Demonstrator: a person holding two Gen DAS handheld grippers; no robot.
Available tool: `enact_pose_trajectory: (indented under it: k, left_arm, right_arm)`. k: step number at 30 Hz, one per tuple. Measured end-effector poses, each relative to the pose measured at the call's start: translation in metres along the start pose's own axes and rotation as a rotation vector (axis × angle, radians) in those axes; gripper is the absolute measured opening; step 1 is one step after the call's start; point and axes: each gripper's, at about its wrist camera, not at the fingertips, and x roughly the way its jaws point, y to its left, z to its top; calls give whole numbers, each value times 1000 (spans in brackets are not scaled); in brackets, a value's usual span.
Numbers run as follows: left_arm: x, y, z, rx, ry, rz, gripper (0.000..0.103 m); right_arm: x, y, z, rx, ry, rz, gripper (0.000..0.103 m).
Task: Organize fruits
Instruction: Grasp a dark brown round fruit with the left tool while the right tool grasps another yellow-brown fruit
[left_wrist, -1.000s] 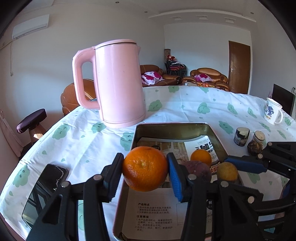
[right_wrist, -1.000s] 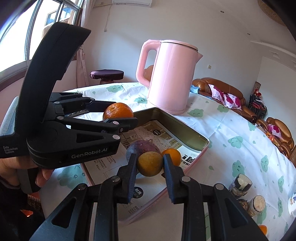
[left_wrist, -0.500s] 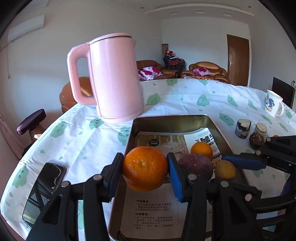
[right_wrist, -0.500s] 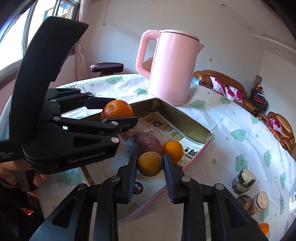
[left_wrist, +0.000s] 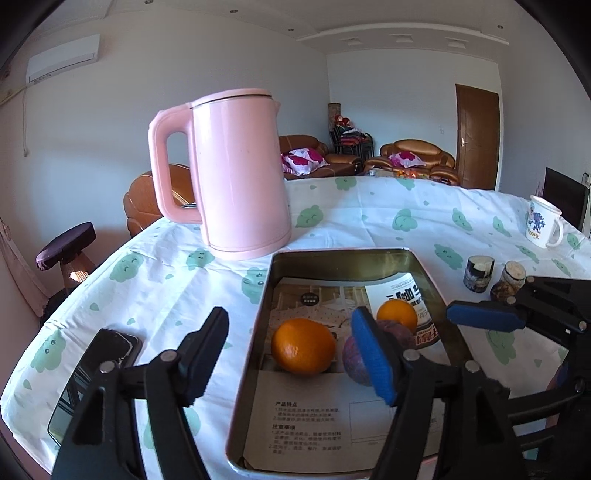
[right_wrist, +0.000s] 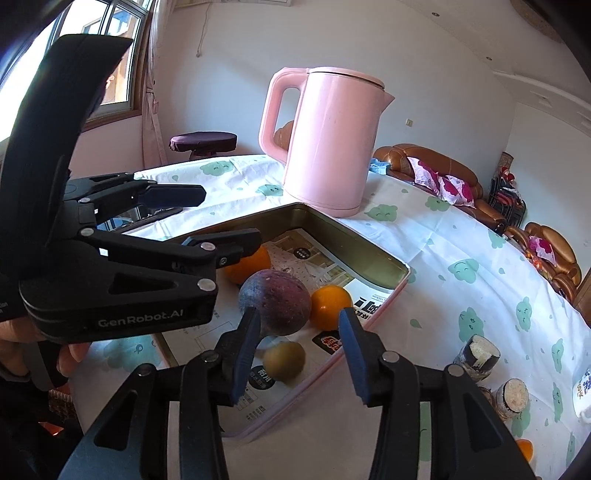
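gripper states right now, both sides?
Left gripper: fingers opening, holding nothing; the large orange lies free in the tray.
Right gripper: fingers opening, holding nothing; the yellow-green fruit sits loose in the tray.

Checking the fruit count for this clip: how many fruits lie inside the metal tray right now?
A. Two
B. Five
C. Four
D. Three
C. The right wrist view shows four in the tray: a large orange, a purple fruit, a small orange and a yellow-green fruit. Both grippers, left and right, have their jaws opening with no pads pressing on any fruit.
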Motion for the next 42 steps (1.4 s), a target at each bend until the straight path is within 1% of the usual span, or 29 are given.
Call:
enact_pose_trajectory:
  k: [6,14,20,26,32,34,38,42]
  left_arm:
    - [-11,-7,6,-7,-30,-2,76]
    - [-20,-36,10,23,-48,-49,77]
    - [-24,-66,14,70,-57,-94,78]
    - [-22,-106,10,144,-38,-160,78]
    - [-18,-136,9,191,-7,-216,78]
    - [-17,-147,8,208,1,-231,78]
    - [-12,-167,6,224,44,-294,78]
    - [-8,-191,3,268,73,-333,78]
  right_arm:
    - [-12,-12,-3,49,-39,-36,47]
    - [-35,-34,-18,83,-61,-100,46]
    - [-63,-71,-43,154,-59,-194,46]
    - [-94,-119,-74,257,-36,-304,46]
    - [-120,-164,-103,369,-4,-400,46]
    - [-124,-176,-110,404,13,-412,46]
    - [-127,-191,-121,456,53,-405,46]
    - [-121,-192,-124,458,94,-383,46]
